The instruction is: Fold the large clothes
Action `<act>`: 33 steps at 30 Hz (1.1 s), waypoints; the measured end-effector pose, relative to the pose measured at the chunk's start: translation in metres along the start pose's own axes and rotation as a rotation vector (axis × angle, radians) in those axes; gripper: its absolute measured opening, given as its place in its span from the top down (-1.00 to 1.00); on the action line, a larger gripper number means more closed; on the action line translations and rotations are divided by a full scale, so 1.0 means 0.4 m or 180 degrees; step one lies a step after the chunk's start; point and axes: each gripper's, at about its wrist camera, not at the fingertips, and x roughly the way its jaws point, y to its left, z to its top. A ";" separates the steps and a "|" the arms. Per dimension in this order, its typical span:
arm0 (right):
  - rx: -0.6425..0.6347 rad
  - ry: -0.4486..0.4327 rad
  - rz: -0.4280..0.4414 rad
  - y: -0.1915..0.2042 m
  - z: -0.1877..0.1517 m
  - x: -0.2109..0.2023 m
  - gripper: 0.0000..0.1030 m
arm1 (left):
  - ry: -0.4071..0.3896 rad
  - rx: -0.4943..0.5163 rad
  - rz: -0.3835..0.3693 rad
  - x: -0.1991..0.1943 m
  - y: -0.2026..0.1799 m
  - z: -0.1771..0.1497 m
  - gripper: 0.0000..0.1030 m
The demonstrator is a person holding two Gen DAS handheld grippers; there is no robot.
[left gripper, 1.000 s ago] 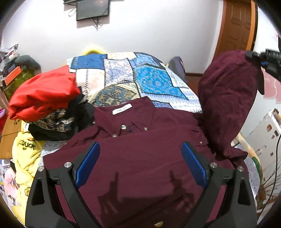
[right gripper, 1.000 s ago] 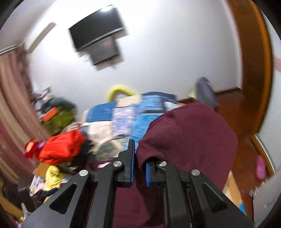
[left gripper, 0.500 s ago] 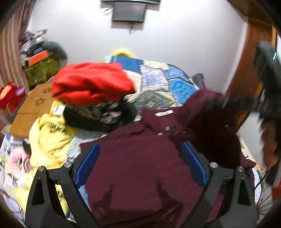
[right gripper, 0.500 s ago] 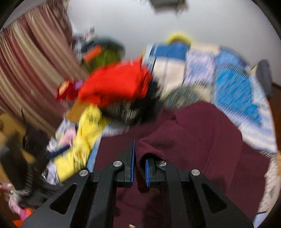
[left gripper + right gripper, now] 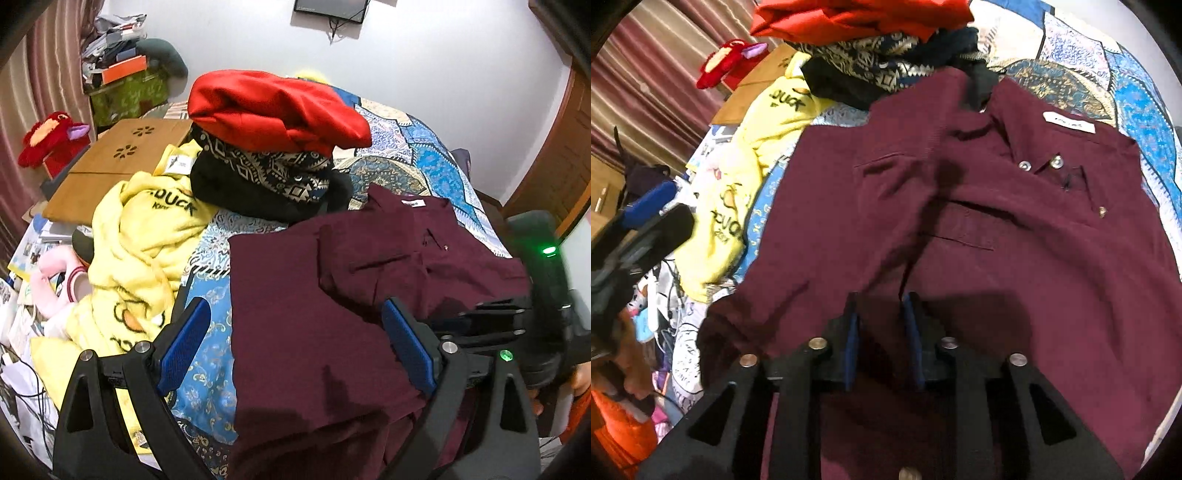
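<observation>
A maroon button-up shirt [image 5: 332,295] lies on the patterned bedspread, collar and white label at the far end, with its right sleeve folded across the chest. It fills the right wrist view [image 5: 997,229]. My left gripper [image 5: 295,339] is open and empty, hovering over the shirt's lower left part. My right gripper [image 5: 881,321] sits low over the folded sleeve, its jaws a little apart with no cloth pinched between them. It shows blurred at the right in the left wrist view [image 5: 509,317].
A pile of folded clothes, red on top [image 5: 273,107] and black patterned below [image 5: 258,181], lies beyond the shirt. A yellow duck robe [image 5: 140,236] lies left. A wooden lap tray [image 5: 118,155] and clutter stand at the far left. Bedspread [image 5: 424,147] beyond the collar.
The right gripper carried the sleeve from high at the right down across the shirt's chest, then opened slightly and let it go. The left gripper shifted left and stayed open.
</observation>
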 end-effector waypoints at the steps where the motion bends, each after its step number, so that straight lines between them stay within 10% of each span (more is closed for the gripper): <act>1: 0.0020 -0.0014 0.0048 0.000 -0.002 -0.014 0.45 | 0.0007 0.0001 0.0000 0.001 -0.003 -0.002 -0.83; 15: 0.0248 -0.0968 -0.0650 -0.168 -0.111 -0.327 0.25 | 0.0283 -0.0115 -0.0369 0.067 -0.082 0.028 -0.83; 25: 0.0835 -0.0874 -0.1256 -0.388 -0.274 -0.360 0.21 | 0.0632 -0.0156 -0.0516 0.208 -0.199 0.093 -0.83; 33: 0.1378 -0.0851 -0.1225 -0.493 -0.402 -0.330 0.21 | 0.0630 -0.0062 0.0262 0.321 -0.239 0.082 -0.83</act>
